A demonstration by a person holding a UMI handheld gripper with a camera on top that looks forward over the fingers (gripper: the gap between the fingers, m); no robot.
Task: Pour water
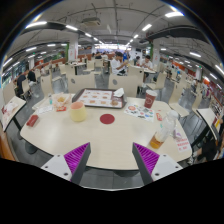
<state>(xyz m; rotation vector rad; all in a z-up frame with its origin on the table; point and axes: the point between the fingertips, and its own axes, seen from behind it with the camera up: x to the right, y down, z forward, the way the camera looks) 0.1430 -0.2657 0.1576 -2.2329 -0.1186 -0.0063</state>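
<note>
Tool [112,160] held wide open above the near edge of a round pale table [105,140], its 2 magenta pads [76,156] well apart, nothing between them. Beyond the fingers: a red coaster [107,119] straight ahead, a yellowish cup [78,111] ahead to the left, a tray [100,98] farther back; ahead to the right, near the table's rim, a clear glass with orange liquid [158,136]. Past the table, a large hall with more tables and seated people [118,66].
</note>
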